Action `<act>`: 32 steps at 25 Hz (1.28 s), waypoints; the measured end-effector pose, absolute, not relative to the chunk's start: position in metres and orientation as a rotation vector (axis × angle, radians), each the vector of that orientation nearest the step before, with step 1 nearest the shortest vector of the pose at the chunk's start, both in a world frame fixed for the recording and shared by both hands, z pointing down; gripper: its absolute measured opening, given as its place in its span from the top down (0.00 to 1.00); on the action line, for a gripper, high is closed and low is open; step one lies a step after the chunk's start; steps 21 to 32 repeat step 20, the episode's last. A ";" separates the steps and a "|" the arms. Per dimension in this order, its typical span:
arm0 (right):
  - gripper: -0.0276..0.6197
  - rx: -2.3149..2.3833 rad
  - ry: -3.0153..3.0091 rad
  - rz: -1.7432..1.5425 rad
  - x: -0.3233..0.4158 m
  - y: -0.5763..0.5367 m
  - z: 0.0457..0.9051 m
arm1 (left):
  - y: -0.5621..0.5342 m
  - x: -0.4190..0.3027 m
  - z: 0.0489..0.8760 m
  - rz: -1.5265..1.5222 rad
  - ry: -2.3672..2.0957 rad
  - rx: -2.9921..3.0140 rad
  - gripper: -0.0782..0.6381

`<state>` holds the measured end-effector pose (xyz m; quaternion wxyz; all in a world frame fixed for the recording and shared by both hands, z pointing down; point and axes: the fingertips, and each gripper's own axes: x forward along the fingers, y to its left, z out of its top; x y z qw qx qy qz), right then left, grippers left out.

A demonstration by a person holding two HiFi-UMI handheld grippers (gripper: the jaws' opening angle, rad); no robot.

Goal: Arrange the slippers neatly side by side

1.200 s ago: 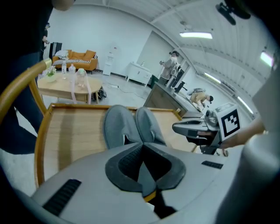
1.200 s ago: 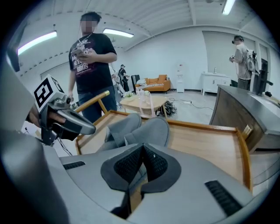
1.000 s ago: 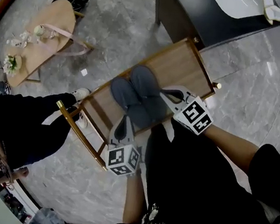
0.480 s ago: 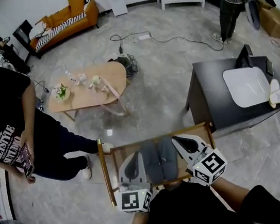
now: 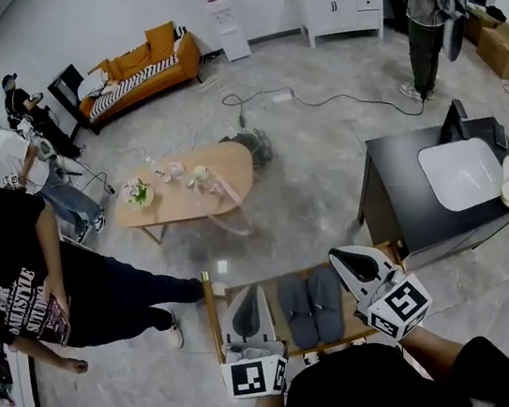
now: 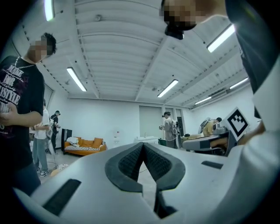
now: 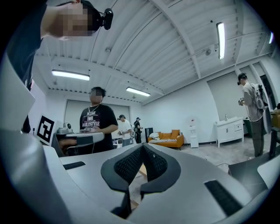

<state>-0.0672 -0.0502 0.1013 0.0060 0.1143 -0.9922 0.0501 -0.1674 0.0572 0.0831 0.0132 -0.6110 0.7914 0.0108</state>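
Nearest the camera, the left hand-held gripper [image 5: 249, 294], pale grey with a marker cube at its rear, is held level with its jaws closed on nothing. In the left gripper view its dark ribbed pads [image 6: 129, 162] meet at the tips, with only the room behind them. The right hand-held gripper [image 5: 339, 257], of the same make, is likewise closed and empty, and in the right gripper view its pads [image 7: 130, 165] touch at the tips. Neither gripper touches the task's objects. Between the two grippers in the head view, and lower down, stands a low bench [image 5: 210, 317] with a light wooden frame. On it lie the two grey slippers [image 5: 311, 308], side by side and parallel, their long edges touching. The bench stands on a grey marbled floor [image 5: 312, 197]. To the left, a person in a black printed T-shirt [image 5: 6, 279] and dark trousers has one white-shod foot just beside the bench's end rail. Farther off is an oval light-wood coffee table [image 5: 193, 200] carrying a small bunch of flowers and other small items. To its right is a black cabinet [image 5: 396, 205] with a white basin set in its top. Beyond these, an orange sofa [image 5: 153, 59] and a white cupboard [image 5: 345, 8] stand against the far wall, with several more people near them.
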 end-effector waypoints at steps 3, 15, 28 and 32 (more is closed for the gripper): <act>0.96 0.353 -3.112 0.154 -0.069 -0.049 0.101 | 0.056 -0.169 0.082 0.033 2.463 -1.894 0.89; 0.96 0.333 -3.118 0.103 -0.080 -0.047 0.093 | 0.054 -0.177 0.077 0.039 2.466 -1.882 0.89; 0.96 0.324 -3.116 0.107 -0.083 -0.047 0.094 | 0.051 -0.179 0.077 0.035 2.467 -1.876 0.89; 0.96 0.324 -3.116 0.107 -0.083 -0.047 0.094 | 0.051 -0.179 0.077 0.035 2.467 -1.876 0.89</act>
